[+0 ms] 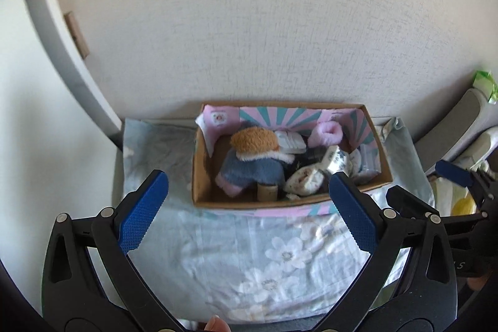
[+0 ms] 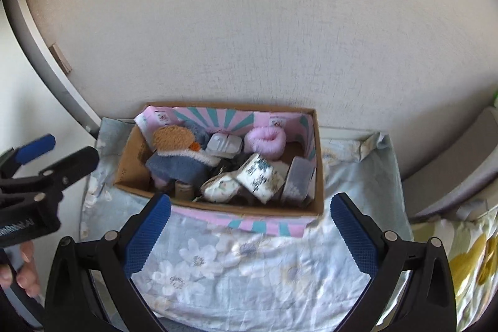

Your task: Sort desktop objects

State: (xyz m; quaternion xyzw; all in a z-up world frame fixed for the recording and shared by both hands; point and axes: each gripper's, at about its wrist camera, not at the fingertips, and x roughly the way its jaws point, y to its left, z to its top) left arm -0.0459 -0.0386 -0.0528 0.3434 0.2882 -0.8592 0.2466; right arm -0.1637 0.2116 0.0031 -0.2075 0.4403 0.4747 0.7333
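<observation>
Apparently finished sorting: stuffed toy (image 2: 180, 159), pink scrunchie (image 2: 265, 142) lay inside box (image 2: 249, 207); left gripper (image 1: 249, 204), right gripper (image 2: 250, 226) gaped empty before box; next, withdrawal.

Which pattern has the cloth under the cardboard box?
Pale blue cloth with white flowers, clearest in the right wrist view.

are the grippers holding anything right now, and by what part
Nothing is held. The left gripper and right gripper are both open and empty, near the cardboard box.
</observation>
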